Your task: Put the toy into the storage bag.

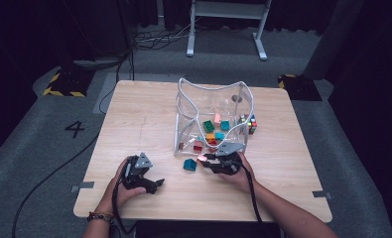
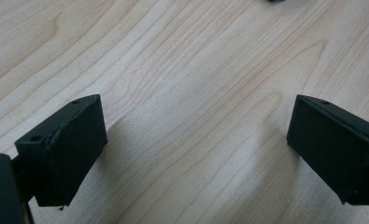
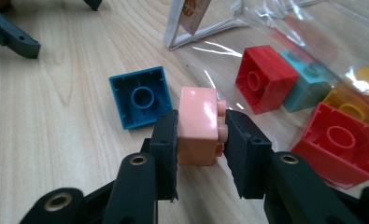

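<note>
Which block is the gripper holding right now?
The pink block. The right hand-held gripper squeezes it between its black jaws, while the blue block lies loose on the table and the red and yellow ones sit in the clear bag.

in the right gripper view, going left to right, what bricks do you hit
blue brick → pink brick, clamped in the right gripper → red brick → light teal brick → second red brick, nearer the camera, low at the right

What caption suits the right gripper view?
Right gripper clamps a pink brick beside a blue brick on the wooden table.
</note>
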